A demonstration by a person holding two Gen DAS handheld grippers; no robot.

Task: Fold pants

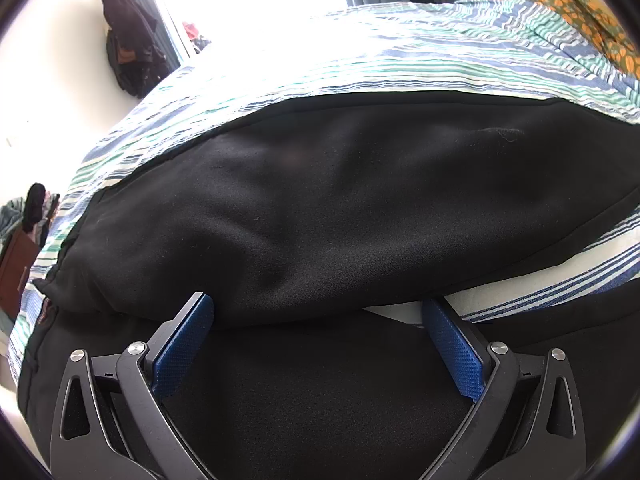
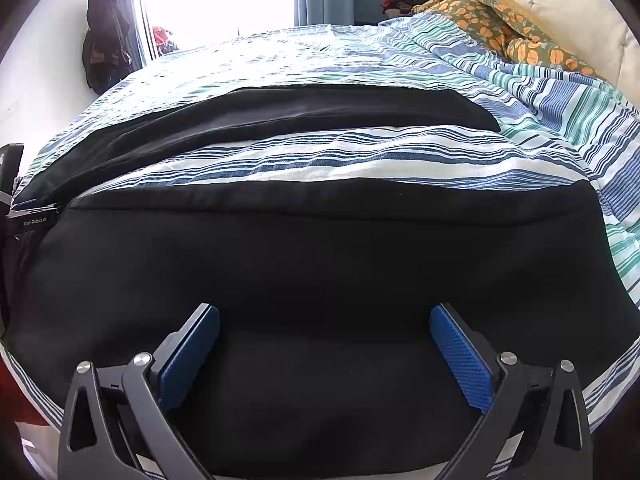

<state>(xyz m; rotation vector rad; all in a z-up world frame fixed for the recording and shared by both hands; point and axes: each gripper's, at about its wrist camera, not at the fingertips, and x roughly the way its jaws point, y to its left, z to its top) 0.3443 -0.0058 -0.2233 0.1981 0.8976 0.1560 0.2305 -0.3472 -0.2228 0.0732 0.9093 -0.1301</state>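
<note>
Hovering wide-open over the black pants (image 2: 320, 256), your right gripper (image 2: 325, 320) and left gripper (image 1: 318, 310) face legs running crosswise, left-right.

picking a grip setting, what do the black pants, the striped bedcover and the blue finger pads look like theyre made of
Black pants: soft matte knit, probably fleece or jersey; lint specks, no sheen.
Striped bedcover: thin woven cloth, likely cotton; it puckers and wrinkles.
Blue finger pads: textured rubber or plastic, hard to tell which; fine dimpled grid.
</note>
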